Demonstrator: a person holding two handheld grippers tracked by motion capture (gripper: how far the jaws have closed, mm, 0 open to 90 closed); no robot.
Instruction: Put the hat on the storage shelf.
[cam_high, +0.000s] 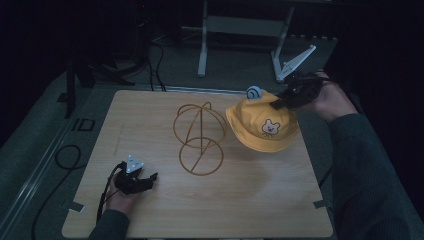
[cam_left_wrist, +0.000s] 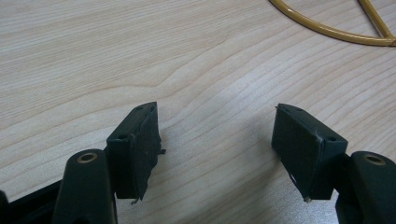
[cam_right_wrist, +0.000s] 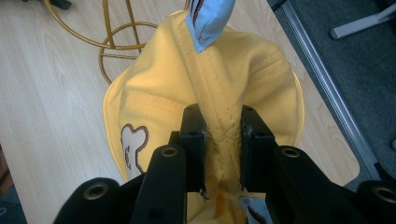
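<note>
The yellow hat (cam_high: 264, 125), pinched in the right tongs (cam_high: 280, 102), hangs near the table (cam_high: 210, 210) edge; left tongs (cam_high: 150, 179) wide over bare wood.

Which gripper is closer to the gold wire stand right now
Left. The left gripper sits open just beside the gold wire stand's base ring; the right gripper grips the yellow hat beyond it.
</note>
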